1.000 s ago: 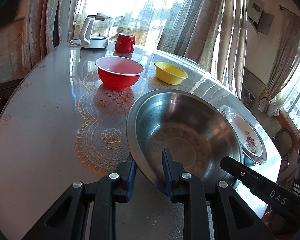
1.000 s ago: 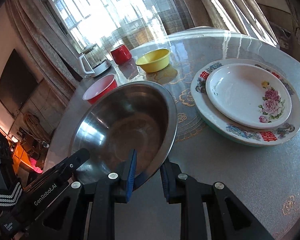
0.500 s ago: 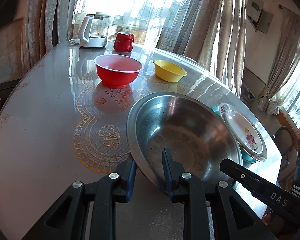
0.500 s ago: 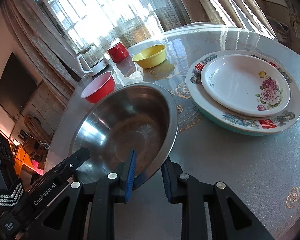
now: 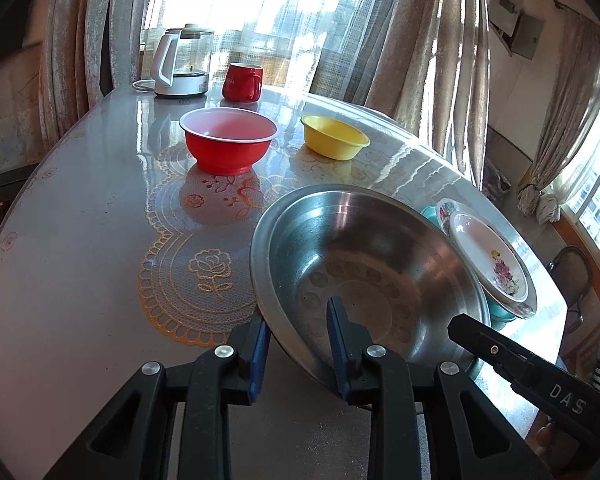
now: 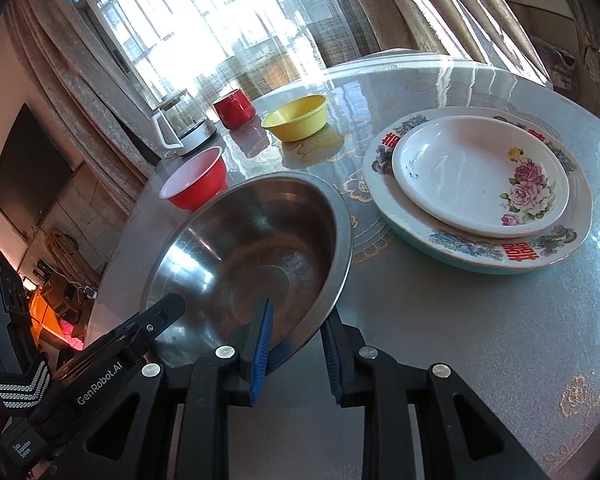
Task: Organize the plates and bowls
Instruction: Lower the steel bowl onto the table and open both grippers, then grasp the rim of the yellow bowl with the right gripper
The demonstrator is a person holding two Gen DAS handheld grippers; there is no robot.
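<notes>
Left wrist view: the left tongs (image 5: 296, 344) straddle the steel bowl's (image 5: 364, 268) near rim, clamped on it, likely sharing its load. Right wrist view: the right tongs (image 6: 294, 340) clamp its near-right rim; the bowl sits near-left on the counter (image 6: 480, 320), beside the stacked plates (image 6: 478, 184).

— What's different?
— The left claw (image 5: 296, 344) has just been opening slightly, with the steel bowl's (image 5: 372, 256) rim between its fingers.
— Anything else?
— In the right view the plates (image 6: 480, 184) look flatter, with more teal underside showing.
</notes>
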